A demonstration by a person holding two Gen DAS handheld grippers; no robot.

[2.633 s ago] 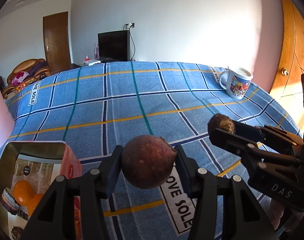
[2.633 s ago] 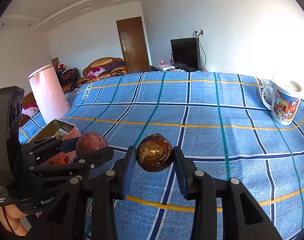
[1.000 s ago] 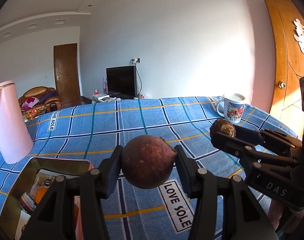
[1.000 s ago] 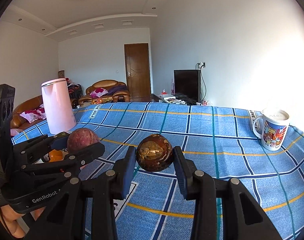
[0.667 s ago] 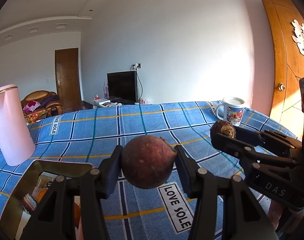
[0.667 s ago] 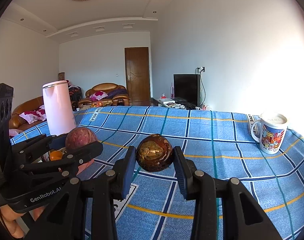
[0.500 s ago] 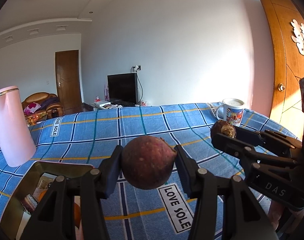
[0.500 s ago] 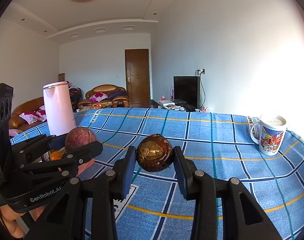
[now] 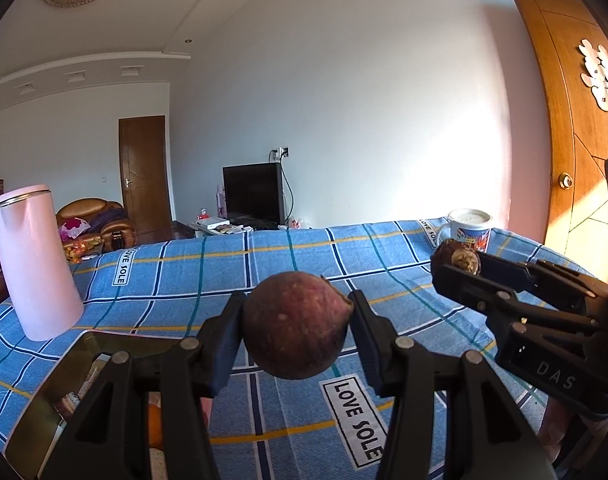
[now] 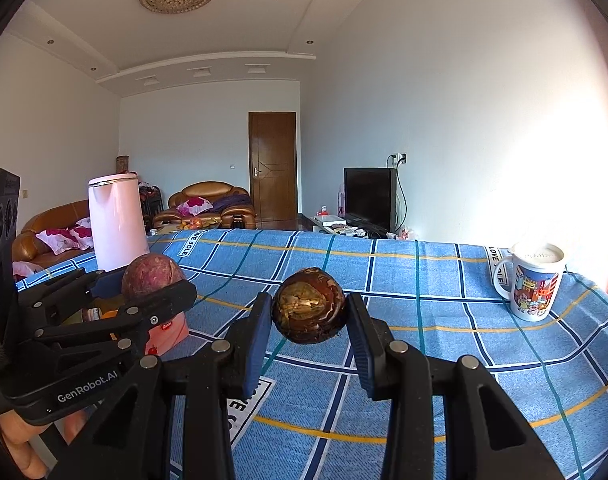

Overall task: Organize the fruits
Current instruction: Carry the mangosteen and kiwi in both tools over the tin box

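Fruits are held aloft above the tin (image 9: 104, 344), one in each gripper; the left gripper (image 9: 296, 330) is closed about a round reddish-purple fruit (image 9: 296, 324), pinched between both pads, and the right gripper (image 10: 309, 312) is closed likewise about a darker, mottled brown fruit (image 10: 309, 310); both fruits hang clear of the cloth (image 9: 264, 264), the purple one just above and beside the tin's open mouth, the brown one further off to the tin's right; an orange fruit (image 10: 110, 314) is glimpsed inside the tin. The step in hand is judged to be the carrying of both fruits to the tin, with neither yet set down; for the next move, each gripper would need to be lowered over the tin's mouth in turn and opened only when the fruit is low enough not to roll or bounce out, the two grippers being kept from crowding each other at the rim. "LOVE SOLE" is printed on the cloth beyond the tin; "GenRobot.AI" is read on the left gripper's body and "DAS" on the right's; small writing on the tin's pink side cannot be made out; a mug (image 10: 534, 286) with a cartoon print and a pink kettle (image 9: 34, 260) stand well apart from the tin.
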